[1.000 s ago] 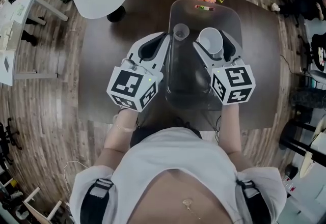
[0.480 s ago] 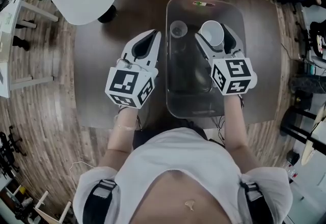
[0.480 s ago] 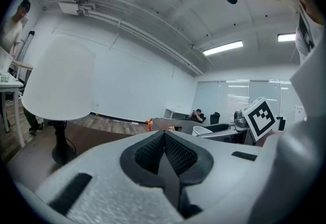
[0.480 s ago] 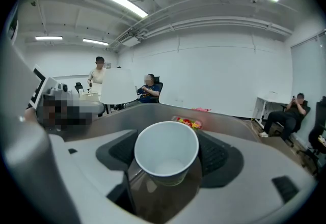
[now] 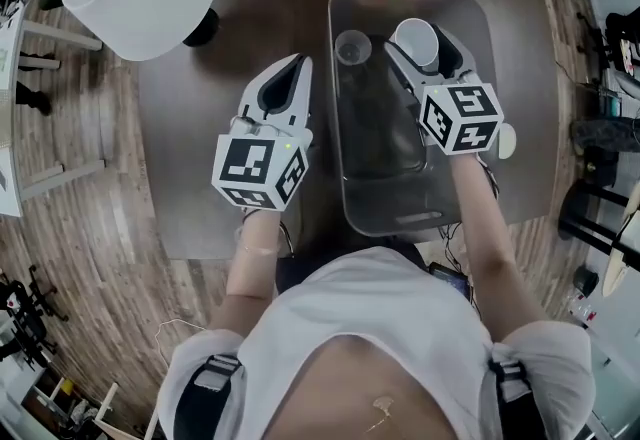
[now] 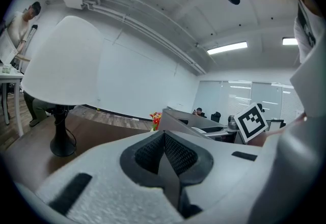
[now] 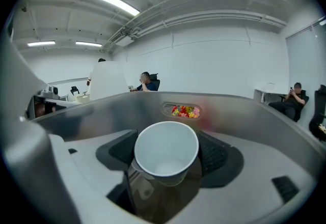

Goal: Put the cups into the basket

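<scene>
Right tongs (image 7: 167, 157) are closed on the white cup (image 7: 165, 141), which is held mouth up inside the basket (image 5: 395, 208), near a clear cup (image 5: 352, 47) set there. Left tongs (image 5: 297, 63) are shut on nothing and are held over the table (image 5: 200, 128) just beside the basket. The putting-in step seems to be in hand, so next the white cup should be lowered to the basket floor and let go softly.

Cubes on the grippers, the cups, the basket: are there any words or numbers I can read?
None: no words or numbers can be read anywhere.
left cube: black-and-white square patterns, no letters.
right cube: the same kind of pattern.
white cup, clear cup, basket: no print shows.
</scene>
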